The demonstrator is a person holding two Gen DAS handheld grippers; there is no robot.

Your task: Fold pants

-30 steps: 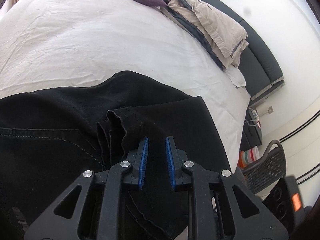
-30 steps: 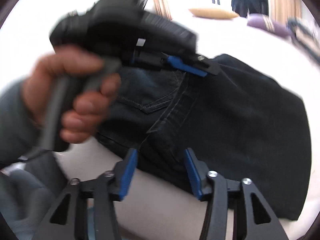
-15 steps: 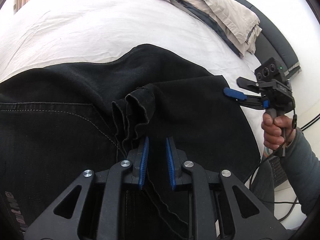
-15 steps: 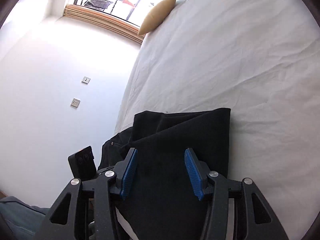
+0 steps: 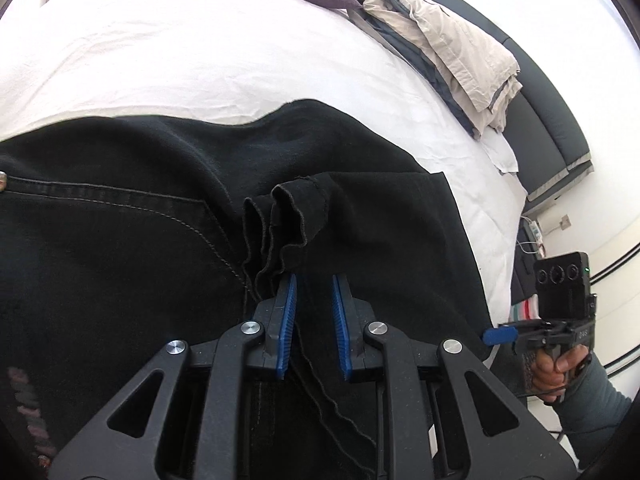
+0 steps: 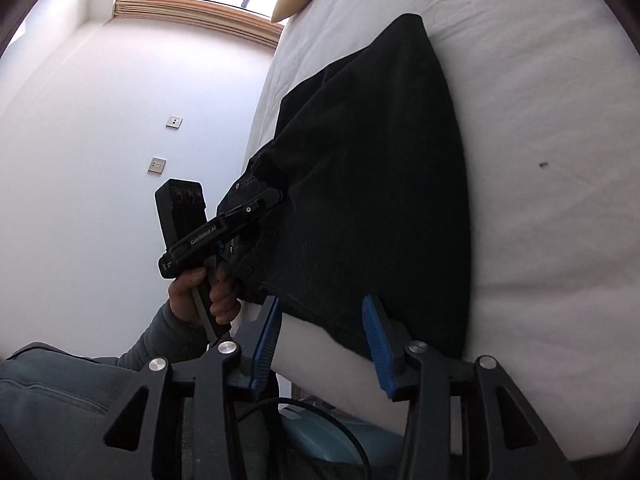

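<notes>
Your left tool (image 5: 313,312) is clamped on the bunched hems of the black jeans (image 5: 120,260), which lie folded on the white bed (image 5: 180,60). Your right tool (image 6: 320,336) has just been closing, jaws apart at the fold's edge, apparently not gripping.

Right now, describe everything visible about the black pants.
The black pants are dark denim with pale pocket stitching, folded over on the white bed sheet, one edge at the mattress side. The left gripper is shut on the bunched hems; the right gripper stands open astride the near fold, its jaws just closing.
</notes>
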